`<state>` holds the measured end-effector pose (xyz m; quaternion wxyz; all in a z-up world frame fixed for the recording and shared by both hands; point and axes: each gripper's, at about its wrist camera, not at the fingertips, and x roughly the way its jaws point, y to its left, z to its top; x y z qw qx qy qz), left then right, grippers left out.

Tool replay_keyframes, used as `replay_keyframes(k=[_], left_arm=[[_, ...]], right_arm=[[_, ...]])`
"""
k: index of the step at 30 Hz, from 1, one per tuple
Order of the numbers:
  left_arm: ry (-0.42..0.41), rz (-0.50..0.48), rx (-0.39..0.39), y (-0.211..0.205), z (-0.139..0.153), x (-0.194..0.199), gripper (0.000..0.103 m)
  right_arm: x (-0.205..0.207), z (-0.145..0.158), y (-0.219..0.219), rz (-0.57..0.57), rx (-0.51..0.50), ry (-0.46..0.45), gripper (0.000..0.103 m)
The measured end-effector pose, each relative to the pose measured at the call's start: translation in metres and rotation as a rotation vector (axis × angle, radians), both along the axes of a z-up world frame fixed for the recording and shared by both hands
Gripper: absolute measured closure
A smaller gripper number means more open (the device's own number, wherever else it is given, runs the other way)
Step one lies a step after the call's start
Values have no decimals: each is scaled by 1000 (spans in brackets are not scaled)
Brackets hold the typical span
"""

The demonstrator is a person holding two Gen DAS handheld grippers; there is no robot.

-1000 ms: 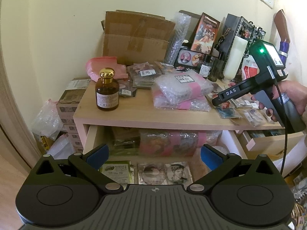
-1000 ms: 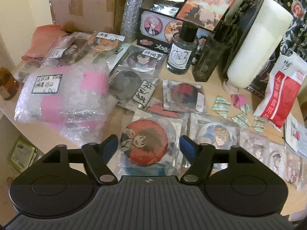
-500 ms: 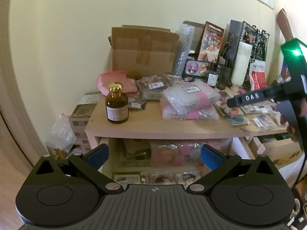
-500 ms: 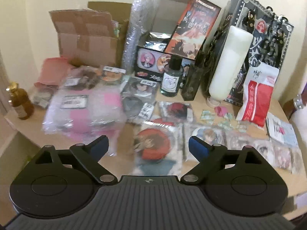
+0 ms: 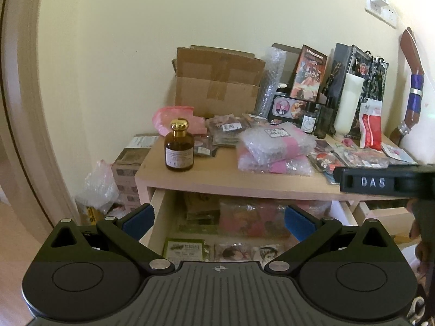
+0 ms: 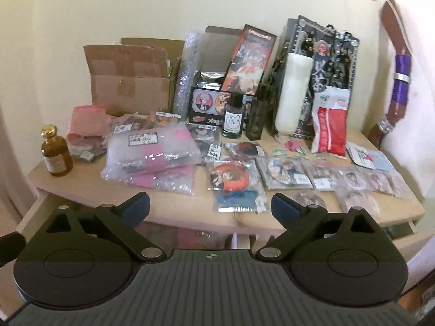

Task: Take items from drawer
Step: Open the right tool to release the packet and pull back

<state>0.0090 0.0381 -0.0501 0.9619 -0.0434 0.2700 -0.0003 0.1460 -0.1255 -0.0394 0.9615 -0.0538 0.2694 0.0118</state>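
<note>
While both hand-held grippers hang in front of the bench [image 5: 206, 182], we note the drawer [image 5: 160, 217] beneath its left half standing pulled out. Inside it lie a green-labelled packet [image 5: 185, 247], two bagged picture cards [image 5: 244, 251] beside it, and further back a bubble-wrapped pink bundle [image 5: 252, 217].

Left hand-held gripper [image 5: 218, 221]: blue pads spread wide, nothing between them, poised just above the drawer's front portion, clear of its contents.

Right hand-held gripper [image 6: 209, 206]: jaws opening, no item between the pads. It sits at the bench's front edge, near a bagged red round badge [image 6: 231, 178] that lies on the benchtop and touches neither pad. In the left wrist view we see only its black body, lettered "DAS", entering from the right edge, with part of a hand [image 5: 420, 244] below it.

On the benchtop: an amber bottle [image 5: 179, 149] with a gold cap upright near the left front corner; a bubble-wrap parcel [image 6: 152, 157] with a handwritten label at centre; an open cardboard box [image 6: 130, 78] against the wall; a white cylinder [image 6: 292, 95] and a red-and-white pouch [image 6: 330, 125] toward the right rear. Bagged badges and cards cover the right front.
</note>
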Motion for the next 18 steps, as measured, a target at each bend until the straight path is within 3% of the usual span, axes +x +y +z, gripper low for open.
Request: replay_keyframes(k=[5,18], left_arm=[[-37,8,14,-3,2,-5,0],[-20,94,0,-2,-3,-12,0]], right_arm=[[-22,2,7,4,24,10,4],[-50,-2,14,58,50,51,4]])
